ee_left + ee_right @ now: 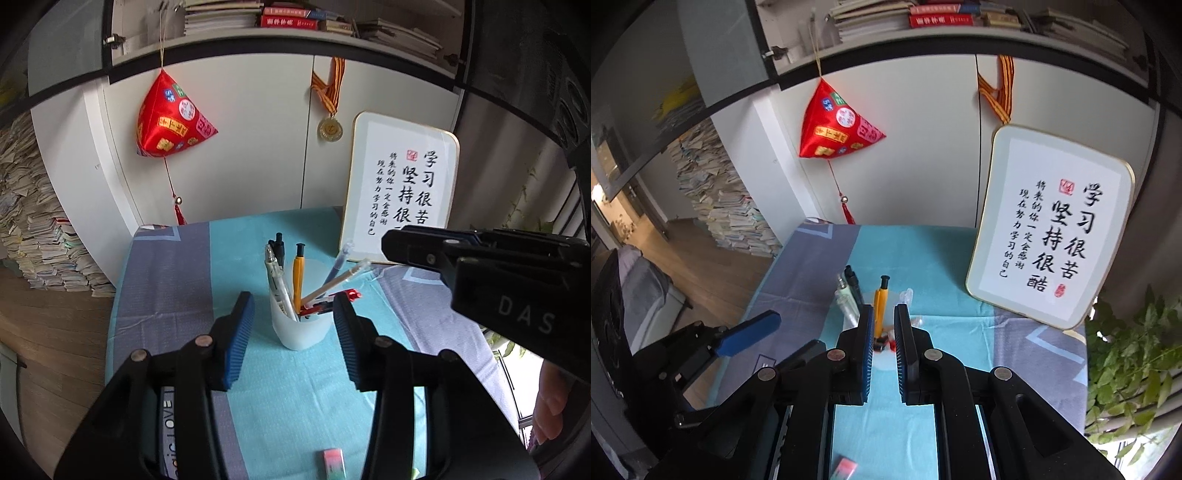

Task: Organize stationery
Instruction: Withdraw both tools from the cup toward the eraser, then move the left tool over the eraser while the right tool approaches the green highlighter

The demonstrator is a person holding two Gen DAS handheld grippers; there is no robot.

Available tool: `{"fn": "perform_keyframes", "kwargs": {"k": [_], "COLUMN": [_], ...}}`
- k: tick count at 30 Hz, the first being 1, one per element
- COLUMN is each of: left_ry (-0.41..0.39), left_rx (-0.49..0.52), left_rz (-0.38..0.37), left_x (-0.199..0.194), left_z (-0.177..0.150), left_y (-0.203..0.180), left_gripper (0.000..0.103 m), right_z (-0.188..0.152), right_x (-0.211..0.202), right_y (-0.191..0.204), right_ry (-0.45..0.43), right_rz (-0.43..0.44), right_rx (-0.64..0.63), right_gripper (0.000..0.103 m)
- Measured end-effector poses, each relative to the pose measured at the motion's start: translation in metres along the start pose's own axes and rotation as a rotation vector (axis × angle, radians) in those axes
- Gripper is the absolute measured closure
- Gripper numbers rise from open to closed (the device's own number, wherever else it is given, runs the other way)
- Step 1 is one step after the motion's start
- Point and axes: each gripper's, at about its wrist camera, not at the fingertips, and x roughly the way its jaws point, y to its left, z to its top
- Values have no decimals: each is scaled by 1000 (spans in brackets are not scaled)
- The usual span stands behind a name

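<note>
At the bottom centre of the left wrist view lay a small pink-and-green eraser [333, 461], alone on the turquoise tablecloth [295, 398], the one loose item that could be seen. Above it the left gripper [293, 317] stood with its blue-padded jaws apart and nothing between them, flanking but not touching the white pen cup [301, 330] in mid-frame. The right gripper [884, 325], seen in its own view at lower centre, had its jaws drawn narrow with only a thin slot left, and no object appeared pinched there; the cup sat partly hidden behind its tips. The cup held a yellow pen [297, 280], black and clear pens to its left, and capped pens leaning out to the right, with a red one [332, 297] low across the rim. Judging from this, the pens looked sorted and the eraser was probably what remained. To do that well, a hand would likely need to pull back toward the bottom of the frame, open wide enough to straddle the eraser's short sides, and come down steeply so the pads met it squarely instead of dragging the cloth. Clearing the leaning pens first would spare the light cup a tip. Farther off, at right, a framed calligraphy board [402, 188] leaned against the white cabinet [240, 140], and a red ornament [171, 122] hung at upper left.
</note>
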Motion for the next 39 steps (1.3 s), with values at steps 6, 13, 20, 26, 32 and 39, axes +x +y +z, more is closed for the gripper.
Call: {"fn": "perform_keyframes", "kwargs": {"k": [6, 13, 20, 26, 32, 39], "left_ry": [-42, -74, -86, -85, -79, -64], "left_rx": [12, 14, 12, 10, 12, 15], "left_rz": [-3, -9, -15, -16, -11, -10], "left_x": [-30, -59, -80, -89, -99, -103], "left_z": [-5, -16, -32, -44, -65, -88], "left_y": [-5, -9, -14, -18, -23, -28], "left_gripper": [61, 60, 60, 60, 60, 59], "right_z": [-9, -24, -43, -59, -80, -108], "right_x": [-33, -66, -89, -104, -114, -120], "right_y": [10, 23, 34, 43, 46, 43], "right_ry": [-32, -64, -74, -77, -71, -55], "right_rz": [-10, -28, -37, -42, -40, -46], "right_rx": [-17, -36, -57, -72, -68, -53], "right_gripper": [93, 93, 93, 93, 93, 93]}}
